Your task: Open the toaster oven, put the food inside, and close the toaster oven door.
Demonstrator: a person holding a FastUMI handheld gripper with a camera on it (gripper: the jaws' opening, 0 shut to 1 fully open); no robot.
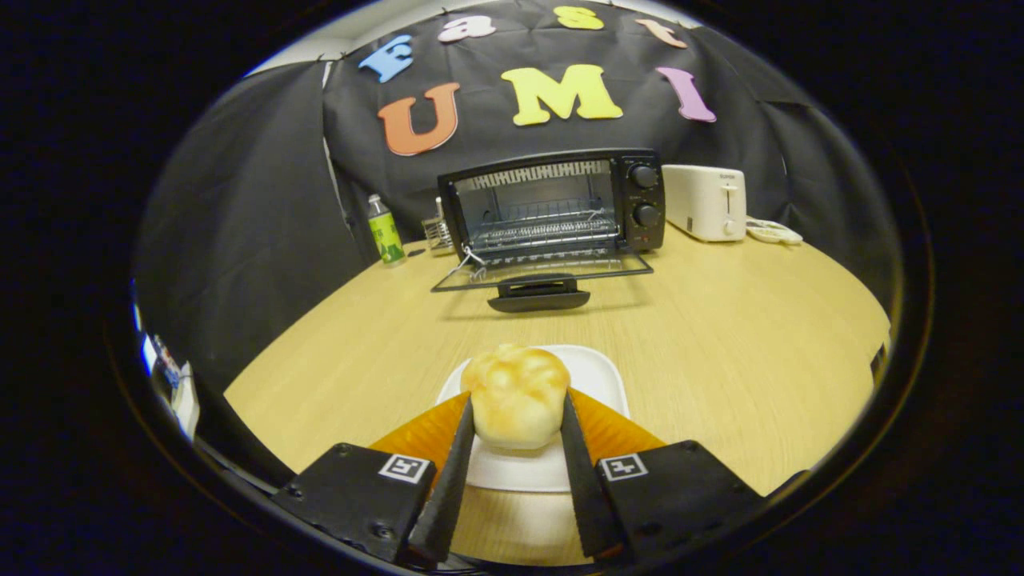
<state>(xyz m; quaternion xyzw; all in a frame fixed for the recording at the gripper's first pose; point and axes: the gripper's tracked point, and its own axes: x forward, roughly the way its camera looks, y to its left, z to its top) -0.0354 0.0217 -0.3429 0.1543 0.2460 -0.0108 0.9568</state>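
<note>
Gripper [516, 424] view: both fingers [452, 464] press the sides of one bread roll [516, 396], so it is clenched on the roll. Roll sits between the fingertips, over the near part of one white plate [600, 376]; can't tell if it still touches the plate. Plate lies near the near edge of the table [720, 352], roughly midway along that edge. One orange piece [420, 436] shows under the fingers on both sides of the plate; can't tell what it is.

One toaster oven [556, 204], black, stands at the far edge of the table, centred, well beyond the fingers. Door [544, 272] is open, folded down flat toward the plate, handle at its near rim. One wire rack [548, 232] inside, nothing on it. Two knobs [644, 196] stacked on the oven's right panel.

One white toaster [706, 202] just right of the oven, at the far right edge. One small white flat item [772, 232] beside it, further right; too small to tell what. One green-labelled bottle [386, 230] at the far left edge, left of the oven. One small wire holder [436, 232] between bottle and oven, just beside the oven's left wall.
</note>
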